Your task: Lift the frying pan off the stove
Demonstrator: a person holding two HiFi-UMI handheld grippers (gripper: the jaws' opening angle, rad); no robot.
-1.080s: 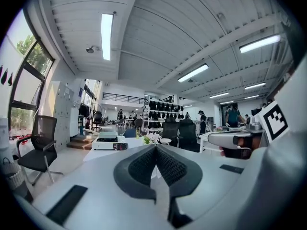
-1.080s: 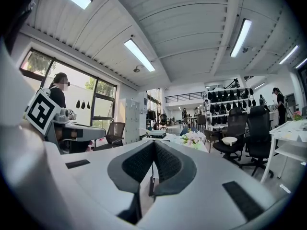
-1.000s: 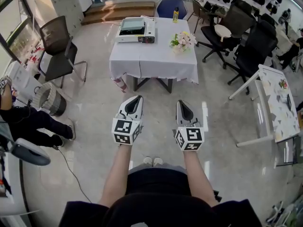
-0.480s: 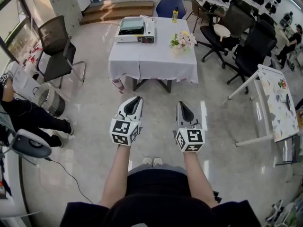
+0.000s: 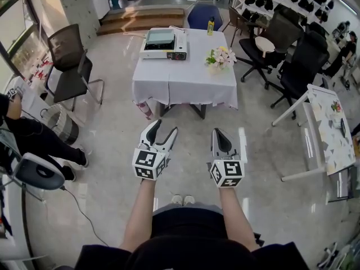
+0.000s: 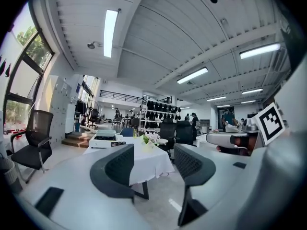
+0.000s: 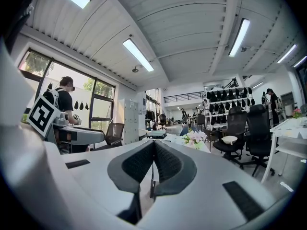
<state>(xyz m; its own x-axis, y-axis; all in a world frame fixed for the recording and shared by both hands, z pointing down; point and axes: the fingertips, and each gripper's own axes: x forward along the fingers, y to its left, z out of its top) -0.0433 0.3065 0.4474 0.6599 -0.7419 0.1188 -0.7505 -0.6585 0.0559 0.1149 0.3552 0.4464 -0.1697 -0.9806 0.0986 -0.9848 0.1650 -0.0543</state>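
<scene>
Holds the left gripper [image 5: 165, 127] near, jaws just opened and apart, nothing between them. Holds the right gripper [image 5: 218, 131] just right of it, jaws together, empty. Faces a far table [image 5: 185, 79]: stove [image 5: 164, 48] at its left end, pale frying pan [image 5: 160, 36] on top, flowers [image 5: 220, 56] right.

One cloth-covered table [image 5: 185, 86] carries one camping stove [image 5: 163, 44] at its far left corner, one bunch of flowers [image 5: 220, 57] by its right edge and one yellow bottle [image 5: 210, 26] at its far edge. Around it stand one mesh chair [image 5: 68, 55] on the left, one blue chair [image 5: 202, 14] behind, at least two black office chairs [image 5: 304, 61] on the right, and one bare white table [image 5: 332, 122]. There are two grippers, a left gripper [image 5: 164, 127] and a right gripper [image 5: 219, 133].
</scene>
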